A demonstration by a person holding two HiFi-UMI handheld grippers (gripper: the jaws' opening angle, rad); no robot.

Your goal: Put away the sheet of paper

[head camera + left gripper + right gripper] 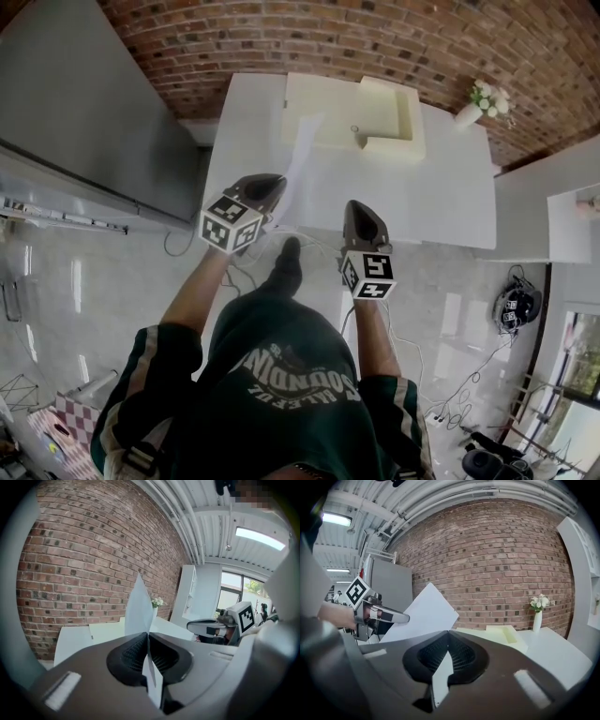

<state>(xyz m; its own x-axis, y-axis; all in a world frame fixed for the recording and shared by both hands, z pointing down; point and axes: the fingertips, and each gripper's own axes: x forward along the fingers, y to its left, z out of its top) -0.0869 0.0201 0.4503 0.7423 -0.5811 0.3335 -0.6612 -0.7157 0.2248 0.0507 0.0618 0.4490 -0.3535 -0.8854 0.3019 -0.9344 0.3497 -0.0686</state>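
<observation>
Now, head view: left gripper (277,180) over near edge of white table (450,202), jaws clamped on sheet of paper (302,155), which rises over table. Right gripper (357,206) just short of table edge. Left gripper view: jaws pinch paper's bottom edge. Right gripper view: jaws together, nothing held.

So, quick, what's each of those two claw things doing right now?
Left gripper: closed on the sheet of paper.
Right gripper: closed, nothing held.
</observation>
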